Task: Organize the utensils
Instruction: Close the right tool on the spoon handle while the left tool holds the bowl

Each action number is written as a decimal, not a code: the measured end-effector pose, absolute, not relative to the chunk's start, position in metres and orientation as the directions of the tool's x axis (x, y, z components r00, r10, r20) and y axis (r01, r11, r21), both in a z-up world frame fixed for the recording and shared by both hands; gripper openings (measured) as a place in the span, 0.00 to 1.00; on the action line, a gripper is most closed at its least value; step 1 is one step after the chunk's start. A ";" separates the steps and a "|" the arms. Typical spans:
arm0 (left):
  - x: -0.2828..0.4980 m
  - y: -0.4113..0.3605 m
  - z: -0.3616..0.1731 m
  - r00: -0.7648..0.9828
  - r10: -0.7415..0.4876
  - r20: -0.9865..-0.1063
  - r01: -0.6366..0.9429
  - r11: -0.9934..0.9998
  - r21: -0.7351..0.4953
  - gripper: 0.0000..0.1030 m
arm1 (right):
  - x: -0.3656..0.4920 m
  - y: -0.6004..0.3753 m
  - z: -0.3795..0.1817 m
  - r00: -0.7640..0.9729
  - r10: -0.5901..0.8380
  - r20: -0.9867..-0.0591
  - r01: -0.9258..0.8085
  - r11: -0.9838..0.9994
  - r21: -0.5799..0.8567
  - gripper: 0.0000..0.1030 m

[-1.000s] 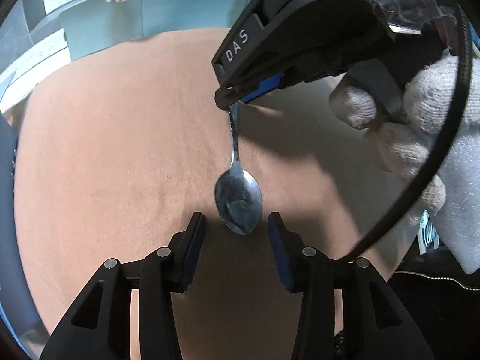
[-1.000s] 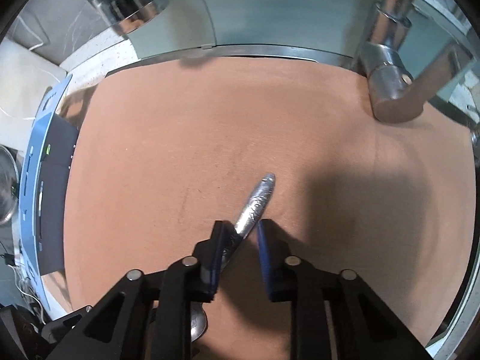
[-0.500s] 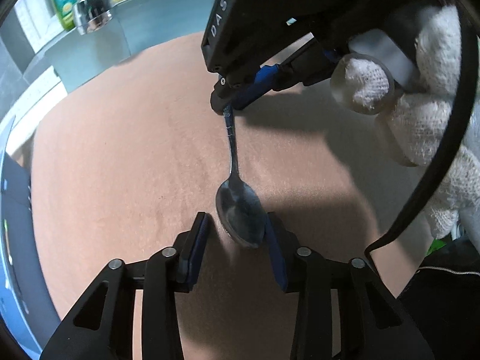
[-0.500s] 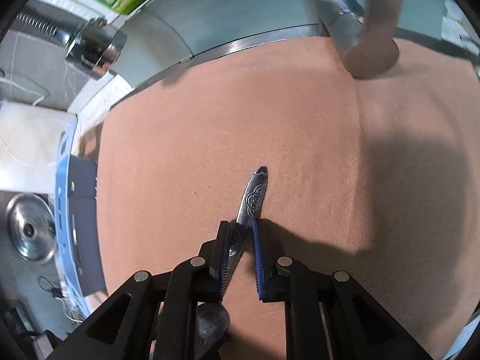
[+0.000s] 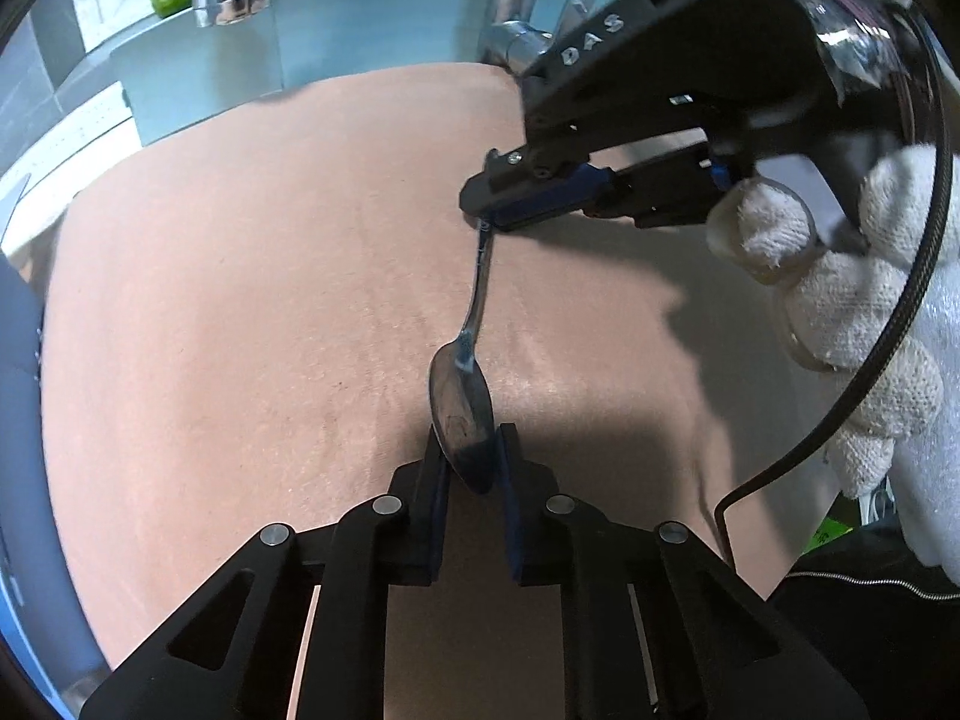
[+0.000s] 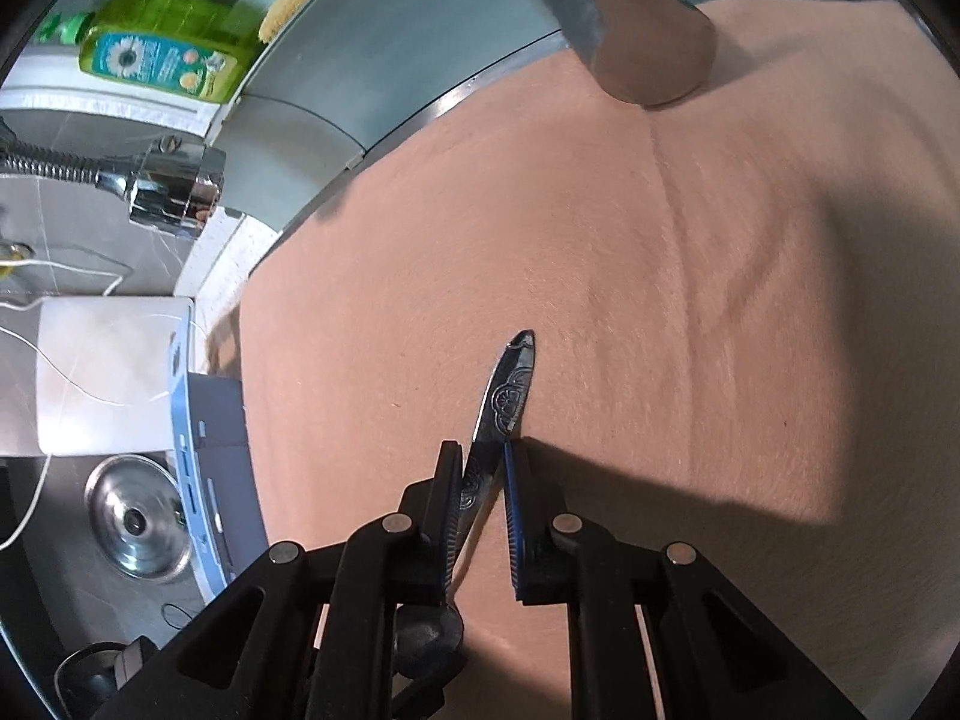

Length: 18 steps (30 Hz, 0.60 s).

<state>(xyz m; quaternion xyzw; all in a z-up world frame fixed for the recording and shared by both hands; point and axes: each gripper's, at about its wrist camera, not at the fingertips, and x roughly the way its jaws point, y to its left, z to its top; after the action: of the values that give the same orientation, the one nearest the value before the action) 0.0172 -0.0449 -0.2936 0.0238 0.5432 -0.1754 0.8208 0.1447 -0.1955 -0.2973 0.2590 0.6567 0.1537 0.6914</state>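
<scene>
Spoon held at both ends, above the orange mat.

Left gripper: jaws nearly closed, pads pressing both sides of the spoon bowl. Right gripper: jaws narrowed onto the engraved handle, left pad touching it, slight gap on the right pad side, handle tip sticking out past the fingers. From the left wrist view the right gripper sits in a white-gloved hand. Faucet, green soap bottle and sprayer head line the mat's far edge.
</scene>
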 end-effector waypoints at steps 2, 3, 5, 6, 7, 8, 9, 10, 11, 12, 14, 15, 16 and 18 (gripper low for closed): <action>0.021 -0.045 -0.294 0.357 -0.258 -0.898 0.300 0.942 -0.151 0.09 | 0.143 -0.198 -0.298 0.096 0.566 -0.819 0.148 0.805 0.574 0.12; 0.017 -0.036 -0.294 0.359 -0.260 -0.897 0.297 0.942 -0.155 0.08 | 0.143 -0.200 -0.299 0.096 0.570 -0.816 0.155 0.801 0.578 0.11; 0.015 -0.032 -0.292 0.364 -0.256 -0.896 0.297 0.943 -0.149 0.08 | 0.142 -0.200 -0.298 0.100 0.577 -0.810 0.164 0.794 0.586 0.11; 0.016 -0.031 -0.289 0.371 -0.247 -0.895 0.300 0.944 -0.136 0.05 | 0.142 -0.199 -0.298 0.102 0.579 -0.809 0.164 0.793 0.587 0.11; 0.014 -0.031 -0.284 0.379 -0.244 -0.893 0.302 0.944 -0.130 0.05 | 0.141 -0.198 -0.297 0.103 0.580 -0.808 0.160 0.792 0.589 0.11; 0.017 -0.029 -0.280 0.383 -0.245 -0.891 0.303 0.944 -0.130 0.05 | 0.141 -0.197 -0.295 0.108 0.579 -0.808 0.156 0.793 0.589 0.11; 0.018 -0.027 -0.278 0.392 -0.242 -0.888 0.304 0.945 -0.124 0.05 | 0.140 -0.196 -0.294 0.112 0.579 -0.808 0.154 0.793 0.590 0.11; 0.020 -0.027 -0.273 0.395 -0.242 -0.886 0.307 0.944 -0.121 0.05 | 0.140 -0.194 -0.293 0.114 0.580 -0.807 0.149 0.793 0.591 0.10; 0.020 -0.026 -0.271 0.400 -0.241 -0.884 0.310 0.944 -0.117 0.05 | 0.139 -0.192 -0.291 0.117 0.579 -0.807 0.143 0.794 0.591 0.10; 0.024 -0.021 -0.272 0.397 -0.238 -0.887 0.315 0.942 -0.113 0.05 | 0.139 -0.190 -0.291 0.118 0.576 -0.809 0.137 0.798 0.588 0.10; 0.024 -0.029 -0.282 0.385 -0.231 -0.893 0.327 0.939 -0.102 0.05 | 0.139 -0.185 -0.291 0.121 0.570 -0.813 0.129 0.803 0.582 0.10; 0.029 -0.037 -0.282 0.376 -0.233 -0.897 0.332 0.938 -0.104 0.05 | 0.139 -0.185 -0.291 0.122 0.569 -0.813 0.132 0.803 0.582 0.10; 0.031 -0.038 -0.286 0.355 -0.241 -0.903 0.338 0.934 -0.117 0.05 | 0.139 -0.184 -0.291 0.122 0.568 -0.814 0.135 0.803 0.581 0.10; 0.030 -0.038 -0.291 0.349 -0.241 -0.906 0.340 0.933 -0.118 0.05 | 0.138 -0.185 -0.292 0.125 0.569 -0.812 0.140 0.800 0.583 0.10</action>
<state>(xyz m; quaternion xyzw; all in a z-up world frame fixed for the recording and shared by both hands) 0.0303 -0.0384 -0.2913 0.0453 0.5424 -0.1772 0.8200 0.1384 -0.1850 -0.2918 0.2759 0.6432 0.1537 0.6975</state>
